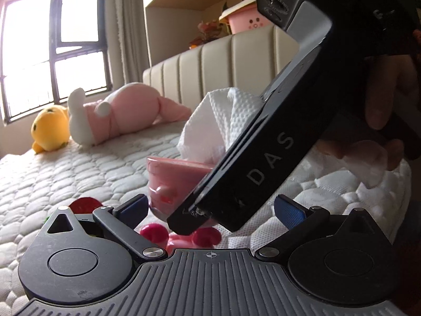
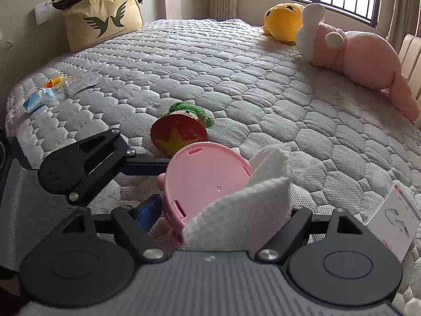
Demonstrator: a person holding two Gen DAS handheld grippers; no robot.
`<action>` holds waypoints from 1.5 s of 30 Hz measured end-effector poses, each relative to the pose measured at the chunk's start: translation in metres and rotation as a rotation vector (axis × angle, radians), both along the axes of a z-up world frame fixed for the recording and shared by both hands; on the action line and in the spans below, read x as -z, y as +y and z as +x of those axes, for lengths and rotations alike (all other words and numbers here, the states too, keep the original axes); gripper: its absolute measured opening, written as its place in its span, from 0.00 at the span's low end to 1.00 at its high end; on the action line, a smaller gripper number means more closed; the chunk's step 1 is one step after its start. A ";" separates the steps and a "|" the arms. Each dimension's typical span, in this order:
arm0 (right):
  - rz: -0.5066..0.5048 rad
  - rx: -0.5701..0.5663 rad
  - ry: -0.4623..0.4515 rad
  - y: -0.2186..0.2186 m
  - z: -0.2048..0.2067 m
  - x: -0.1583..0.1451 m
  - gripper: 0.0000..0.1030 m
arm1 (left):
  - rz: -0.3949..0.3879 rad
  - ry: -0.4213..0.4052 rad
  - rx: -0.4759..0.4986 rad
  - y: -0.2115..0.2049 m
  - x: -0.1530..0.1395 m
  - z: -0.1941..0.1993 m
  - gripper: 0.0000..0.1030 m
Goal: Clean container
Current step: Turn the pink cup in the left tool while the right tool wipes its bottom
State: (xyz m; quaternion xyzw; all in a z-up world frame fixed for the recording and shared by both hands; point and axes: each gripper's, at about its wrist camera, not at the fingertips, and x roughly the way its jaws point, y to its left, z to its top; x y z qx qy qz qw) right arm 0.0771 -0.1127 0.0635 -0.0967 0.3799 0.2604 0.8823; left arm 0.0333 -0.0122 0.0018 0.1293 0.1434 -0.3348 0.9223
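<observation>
Pink cup (image 2: 208,176) on the bed (image 2: 236,84), between spread left tongs (image 1: 210,208), unheld; right tongs (image 2: 223,210) clamped on tissue (image 2: 252,197) at the rim. Could tip or skid under wiping pressure, tissue sliding free

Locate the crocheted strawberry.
In the right wrist view, the crocheted strawberry lies on the mattress just behind the pink container.

Open room: quilted mattress (image 2: 223,60), frame centre and upper left.
Obstacles: crocheted strawberry (image 2: 179,134) at centre; plush toys (image 2: 342,50) upper right.
</observation>
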 end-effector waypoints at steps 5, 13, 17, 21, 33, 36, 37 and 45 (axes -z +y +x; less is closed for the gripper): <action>0.094 -0.026 0.025 0.000 -0.003 -0.008 0.81 | -0.099 0.035 -0.058 0.017 0.006 0.010 1.00; 0.166 -0.101 0.022 0.011 -0.015 -0.024 0.80 | -0.126 -0.029 -0.077 0.032 0.001 -0.002 1.00; 0.171 -0.070 0.032 0.007 -0.012 -0.022 0.82 | -0.146 -0.015 -0.094 0.036 0.000 -0.002 0.98; 0.198 -0.024 0.052 -0.009 -0.010 -0.020 0.86 | -0.173 0.021 -0.096 0.040 -0.001 0.001 0.90; 0.322 0.175 0.119 -0.091 -0.023 0.005 0.40 | -0.205 0.039 -0.134 0.051 -0.006 0.009 0.95; 0.315 0.182 0.059 -0.092 -0.027 -0.006 0.20 | -0.202 0.049 -0.137 0.052 -0.008 0.013 0.96; 0.324 0.176 0.040 -0.092 -0.028 -0.011 0.19 | -0.195 0.047 -0.137 0.051 -0.008 0.013 0.96; 0.808 -0.087 -0.006 -0.064 -0.027 -0.065 0.17 | -0.156 0.036 -0.130 0.040 -0.008 0.012 0.98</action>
